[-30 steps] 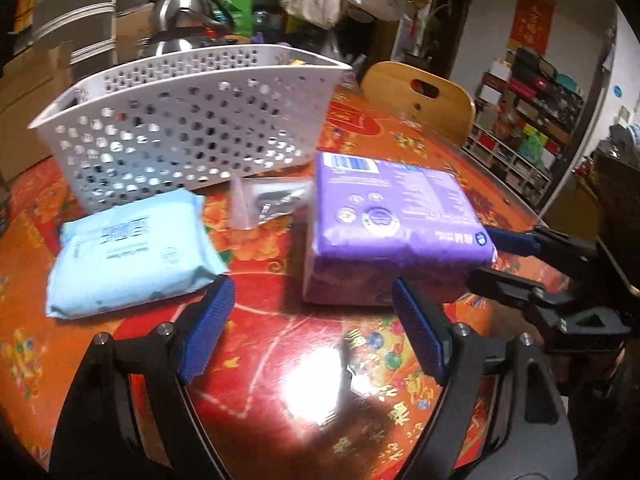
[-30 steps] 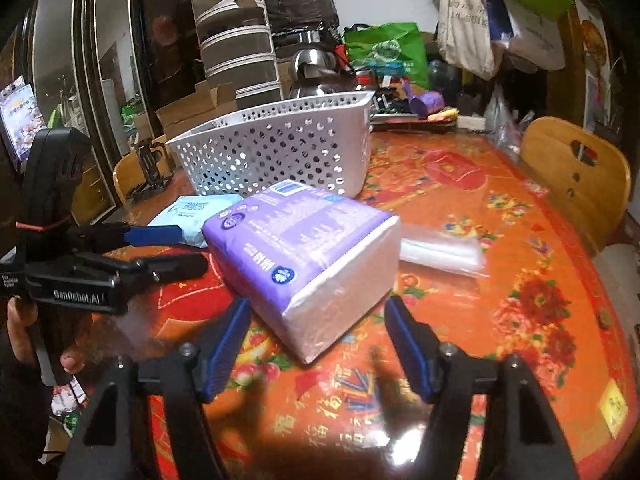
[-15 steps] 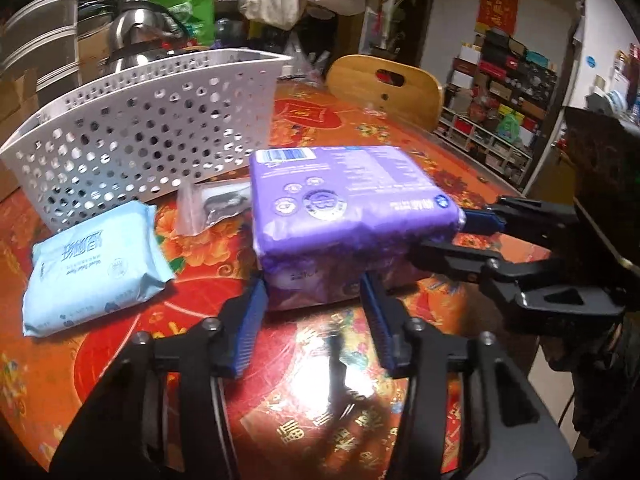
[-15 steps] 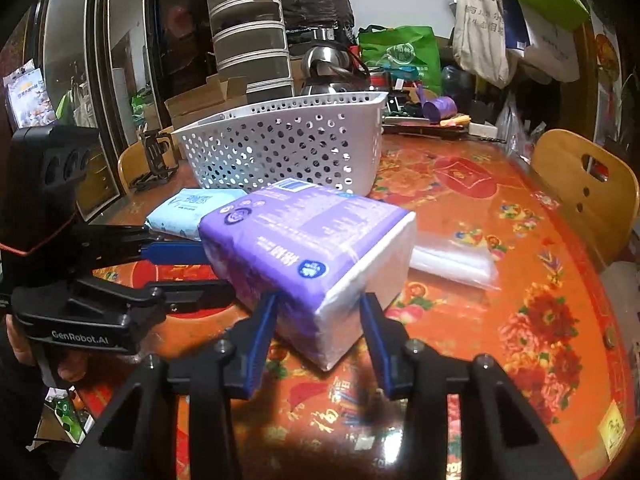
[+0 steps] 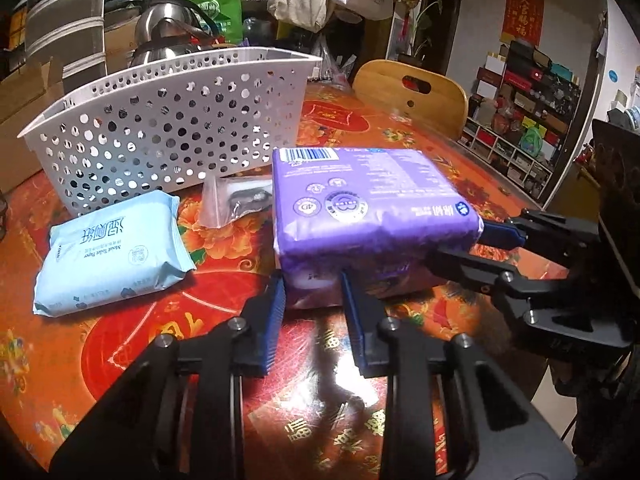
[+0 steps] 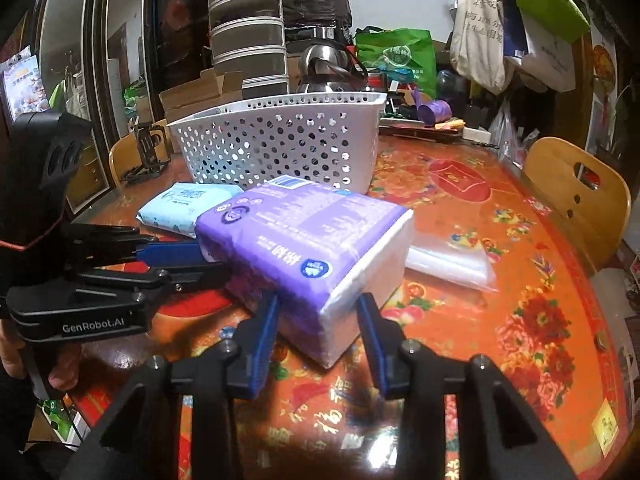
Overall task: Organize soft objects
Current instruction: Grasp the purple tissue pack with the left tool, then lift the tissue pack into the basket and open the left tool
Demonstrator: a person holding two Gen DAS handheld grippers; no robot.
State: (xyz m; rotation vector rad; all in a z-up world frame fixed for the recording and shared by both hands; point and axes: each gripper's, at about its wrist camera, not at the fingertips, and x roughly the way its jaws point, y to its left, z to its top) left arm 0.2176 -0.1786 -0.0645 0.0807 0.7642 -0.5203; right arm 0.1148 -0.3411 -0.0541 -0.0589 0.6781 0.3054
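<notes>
A purple tissue pack (image 5: 368, 208) is held between both grippers, its near corner raised off the red table. My left gripper (image 5: 312, 280) is shut on its near left corner. My right gripper (image 6: 318, 302) is shut on the pack's (image 6: 312, 236) white end corner. Each gripper also shows in the other's view: the right gripper (image 5: 480, 248) at the pack's right side, the left gripper (image 6: 180, 258) at its left. A light blue wet-wipe pack (image 5: 112, 248) lies flat on the table to the left, also in the right wrist view (image 6: 188, 208).
A white perforated basket (image 5: 168, 128) stands behind the packs, also in the right wrist view (image 6: 280, 140). A clear plastic bag (image 5: 236, 200) lies in front of it. Another clear bag (image 6: 448, 260) lies right of the purple pack. Wooden chairs (image 6: 580, 196) stand at the table's edge.
Both grippers have closed from wide open onto the purple tissue pack's corners. The pack has shifted slightly and its near end has lifted.
</notes>
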